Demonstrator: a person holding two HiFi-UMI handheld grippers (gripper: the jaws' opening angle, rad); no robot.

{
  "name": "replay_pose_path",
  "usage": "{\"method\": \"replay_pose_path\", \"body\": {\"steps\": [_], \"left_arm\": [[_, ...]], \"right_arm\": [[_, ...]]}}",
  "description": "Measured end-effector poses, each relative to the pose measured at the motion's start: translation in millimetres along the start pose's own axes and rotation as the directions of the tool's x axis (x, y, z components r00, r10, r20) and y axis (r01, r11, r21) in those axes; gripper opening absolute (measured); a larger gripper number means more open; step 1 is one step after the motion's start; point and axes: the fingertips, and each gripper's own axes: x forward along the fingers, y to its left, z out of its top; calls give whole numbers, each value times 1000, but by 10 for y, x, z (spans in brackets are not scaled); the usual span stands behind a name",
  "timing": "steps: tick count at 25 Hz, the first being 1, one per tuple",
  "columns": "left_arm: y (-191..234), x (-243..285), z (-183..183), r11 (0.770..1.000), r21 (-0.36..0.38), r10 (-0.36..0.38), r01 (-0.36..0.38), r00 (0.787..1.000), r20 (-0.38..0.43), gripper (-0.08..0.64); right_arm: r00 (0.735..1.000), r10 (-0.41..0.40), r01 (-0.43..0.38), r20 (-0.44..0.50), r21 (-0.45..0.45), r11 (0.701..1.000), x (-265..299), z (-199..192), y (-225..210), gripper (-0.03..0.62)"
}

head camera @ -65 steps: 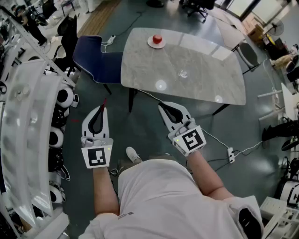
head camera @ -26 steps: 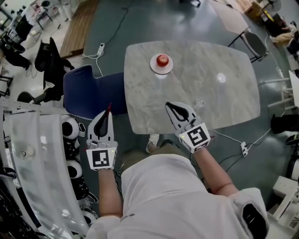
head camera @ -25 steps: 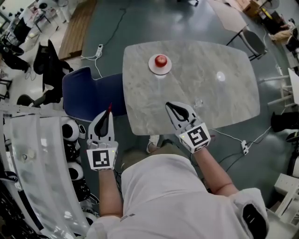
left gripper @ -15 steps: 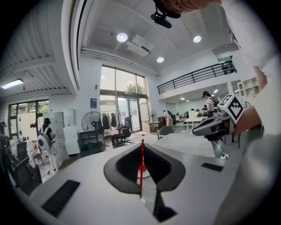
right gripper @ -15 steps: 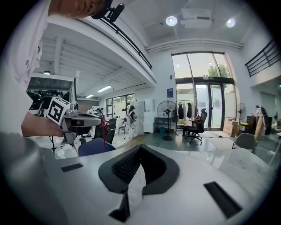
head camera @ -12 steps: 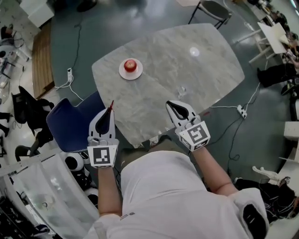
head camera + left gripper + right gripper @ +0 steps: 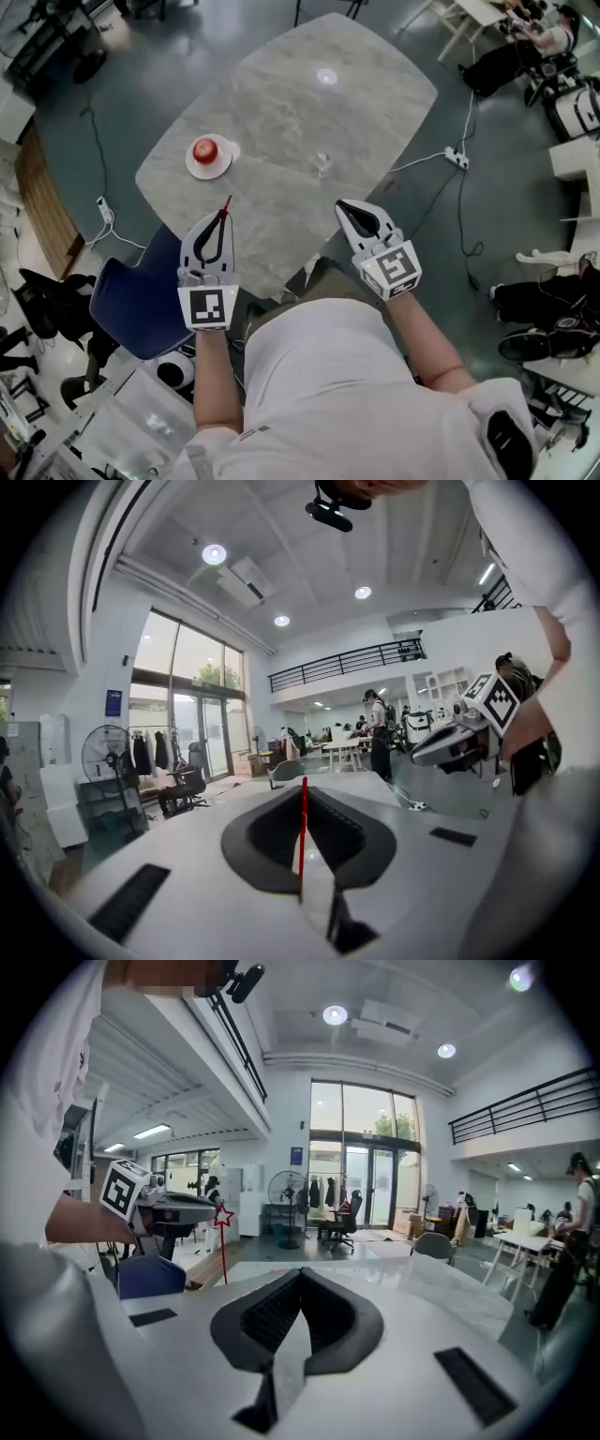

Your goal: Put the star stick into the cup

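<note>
My left gripper (image 7: 221, 219) is shut on a thin red star stick (image 7: 225, 208), whose tip pokes out past the jaws toward the marble table (image 7: 281, 103). In the left gripper view the stick (image 7: 303, 827) stands upright in the closed left gripper (image 7: 302, 794). A small clear glass cup (image 7: 322, 164) stands near the table's middle, beyond both grippers. My right gripper (image 7: 346, 207) is shut with nothing in it, at the table's near edge. The right gripper view shows its closed jaws (image 7: 300, 1275), and the red star (image 7: 223, 1217) on the stick off to the left.
A white plate (image 7: 196, 169) with a red apple (image 7: 205, 149) sits on the table's left part. A blue chair (image 7: 131, 300) stands at the lower left. A power strip (image 7: 457, 157) and cables lie on the floor to the right.
The view has swung and the table now lies directly ahead of both grippers, turned in the frame. Both grippers keep their pose; the left still holds the stick.
</note>
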Motion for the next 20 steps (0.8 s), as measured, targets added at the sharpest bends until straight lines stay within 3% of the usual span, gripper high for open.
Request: {"method": "replay_pose_path", "body": {"steps": [7,12,20], "left_arm": [[-345,487,215,991,56,-127,125,992,28,14],[-632,871,411,981,116,-164,158,986,39,15],[-1159,1526,712,967,131,-227,219,973,51,15]], "right_arm": [[993,-117,117,-8,37,992,-332,-164,-337,12],[987,-158,159,-20,70,985,-552,-218,-653,12],[980,-200,201,-25,107,974,-859,-364,-1254,12]]}}
